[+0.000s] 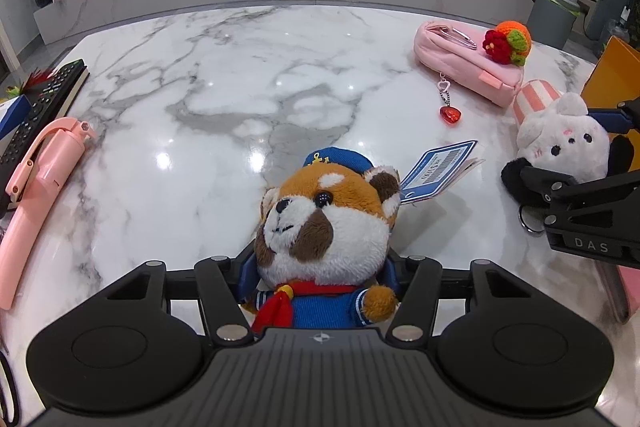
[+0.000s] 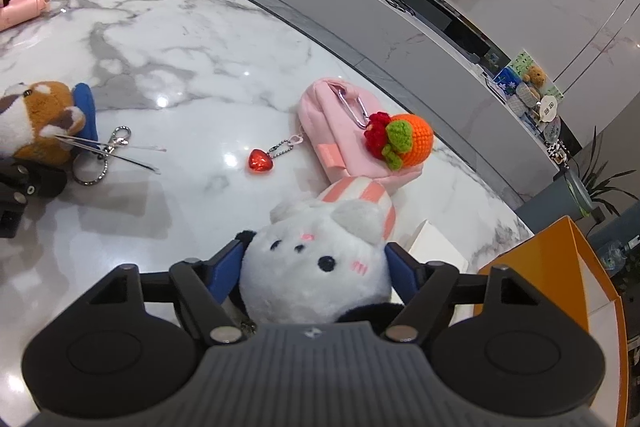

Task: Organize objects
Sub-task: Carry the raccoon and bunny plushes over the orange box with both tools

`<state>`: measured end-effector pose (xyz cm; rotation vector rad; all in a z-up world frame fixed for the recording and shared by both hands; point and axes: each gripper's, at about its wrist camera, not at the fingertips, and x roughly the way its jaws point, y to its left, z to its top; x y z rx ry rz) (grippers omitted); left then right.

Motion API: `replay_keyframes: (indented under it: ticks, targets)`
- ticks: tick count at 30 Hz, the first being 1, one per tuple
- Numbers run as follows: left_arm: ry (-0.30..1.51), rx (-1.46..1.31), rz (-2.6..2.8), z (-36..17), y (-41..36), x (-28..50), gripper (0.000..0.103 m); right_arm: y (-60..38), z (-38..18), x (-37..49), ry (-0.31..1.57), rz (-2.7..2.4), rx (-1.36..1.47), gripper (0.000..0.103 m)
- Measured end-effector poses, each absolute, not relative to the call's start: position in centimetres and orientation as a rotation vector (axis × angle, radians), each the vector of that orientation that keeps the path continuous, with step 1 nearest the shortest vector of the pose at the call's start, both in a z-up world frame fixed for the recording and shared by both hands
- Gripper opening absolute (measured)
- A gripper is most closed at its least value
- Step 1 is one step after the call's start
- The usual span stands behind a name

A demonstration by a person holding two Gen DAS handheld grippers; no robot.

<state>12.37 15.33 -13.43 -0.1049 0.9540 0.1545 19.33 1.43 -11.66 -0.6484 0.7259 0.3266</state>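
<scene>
Brown-and-white plush red panda in blue sailor suit and cap [image 1: 320,223] sits between the left gripper [image 1: 320,271] fingers, blue pads clamped on its sides, over the white marble table [image 1: 220,87]. Right gripper [image 2: 316,267] pads press a white plush bunny with pink striped hat [image 2: 320,267]. Beyond it: pink fabric pencil pouch [image 2: 340,131] carrying an orange crochet ball with red flower [image 2: 404,139], red heart charm [image 2: 261,160] beside it. Orange box [image 2: 560,255] at far right.

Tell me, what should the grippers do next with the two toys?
Probably lift both. The left gripper is shut on the panda and the right gripper flanks the bunny, both toys on the table; the orange box stands nearby.
</scene>
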Motion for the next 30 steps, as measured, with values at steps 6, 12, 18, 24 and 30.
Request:
replay_keyframes:
  ticks: [6,12,18,24,30]
  targets:
    - [0.942,-0.116,0.14,-13.3,14.9,11.8,0.064,0.9,-10.6,18.8,0.725,0.335,-0.623,0.068]
    - [0.946,-0.121,0.131,-13.2,14.6,11.5,0.064,0.3,-10.0,18.9,0.803,0.364,-0.57,0.068]
    - [0.952,-0.122,0.136,-13.3,14.5,11.4,0.064,0.1,-9.4,18.6,0.921,0.417,-0.519,0.074]
    - [0.949,-0.097,0.132,-13.4,14.0,11.2,0.064,-0.4,-10.7,20.4,1.007,0.381,-0.417,0.08]
    - [0.923,-0.096,0.138,-13.4,14.0,10.8,0.063,0.5,-10.6,20.0,0.957,0.39,-0.464,0.073]
